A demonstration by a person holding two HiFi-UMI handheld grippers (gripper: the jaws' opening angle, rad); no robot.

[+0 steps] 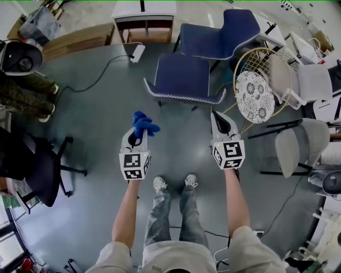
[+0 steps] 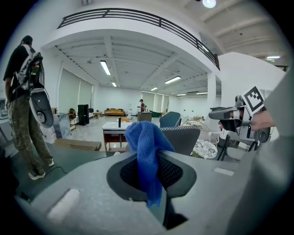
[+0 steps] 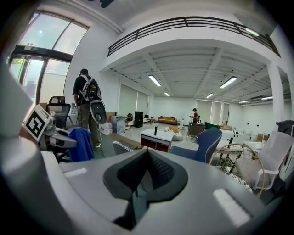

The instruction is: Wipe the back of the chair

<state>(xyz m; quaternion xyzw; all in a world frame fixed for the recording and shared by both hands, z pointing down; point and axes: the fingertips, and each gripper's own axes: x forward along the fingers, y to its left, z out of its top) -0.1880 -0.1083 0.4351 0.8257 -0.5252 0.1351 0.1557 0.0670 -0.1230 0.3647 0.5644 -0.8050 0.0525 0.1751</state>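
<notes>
Cloth (image 2: 147,151), blue and bunched, is pinched in my left tool (image 2: 154,186). In the left gripper view I see its jaws closed on the fabric, which stands up above them and hangs a little below. In the head view that tool sits at centre left, with the cloth sticking out at its front end. My right tool (image 3: 141,179) has its jaws together with nothing between them. It is at centre right of the head view, level with the left one and well apart from it. The chair (image 1: 184,77) I am to wipe is in the upper middle of the head view. It is dark blue, and its back, edged with a pale dotted trim, faces me. Neither tool touches it, and the cloth is near the back but apart from it. A second blue chair (image 1: 224,29) stands behind it, towards the upper right. A round wire chair (image 1: 261,61) with a patterned white cushion is just to the right. A white surface (image 1: 144,9) is at the top centre. At the left of the left gripper view a person (image 2: 23,92) stands on the grey floor (image 1: 90,117)
</notes>
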